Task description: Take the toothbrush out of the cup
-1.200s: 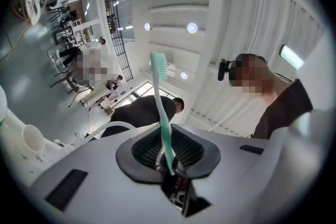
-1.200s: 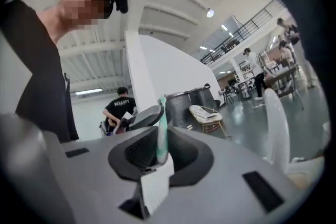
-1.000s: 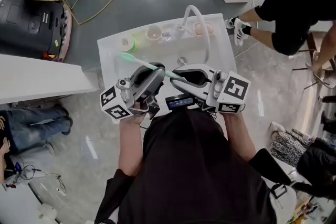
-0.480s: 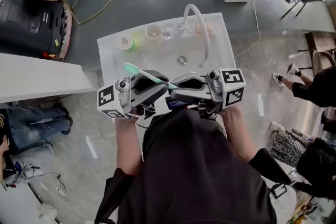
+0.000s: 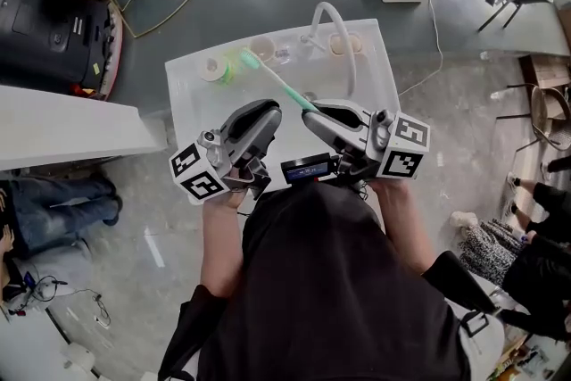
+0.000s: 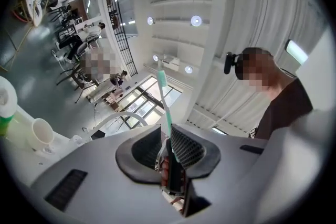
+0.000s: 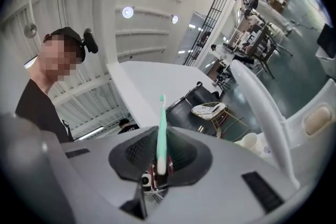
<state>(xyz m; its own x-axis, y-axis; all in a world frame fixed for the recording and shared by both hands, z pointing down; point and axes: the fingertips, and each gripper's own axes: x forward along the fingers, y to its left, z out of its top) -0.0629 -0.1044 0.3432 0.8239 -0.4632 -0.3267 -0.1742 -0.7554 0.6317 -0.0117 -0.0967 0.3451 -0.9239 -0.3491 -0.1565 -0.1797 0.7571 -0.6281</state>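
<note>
— Start at the left. Can the left gripper (image 6: 167, 129) cause trouble?

— Little, I think. Its jaws stand a narrow slit apart with nothing pinched. The toothbrush (image 5: 278, 82) only shows beyond them. This gripper sits just beside the other one, though, so a careless swing could knock the handle.

— And the brush itself?

— It is already out of the cup (image 5: 261, 52), which stands on the back rim of the sink (image 5: 189, 103). It slants through the air over the basin, bristle end toward that cup, and is held only by the very end of its handle.

— So that is the weak point.

— Yes. The right gripper (image 7: 160, 131) has just been closing its jaws, and they now pinch that handle end. Such a short hold on a long, smooth stick lets it pivot or slip, and if it does it likely drops into the basin. From above, the bristle end also looks close to the cup, and the faucet (image 7: 260, 105) curves just to the right. A wide turn could strike either.

— Any writing?

— None I can read. The marker cubes (image 5: 198, 174) carry black-and-white squares, not letters. The lit display (image 5: 308, 167) between the grippers is too small to make out.
</note>
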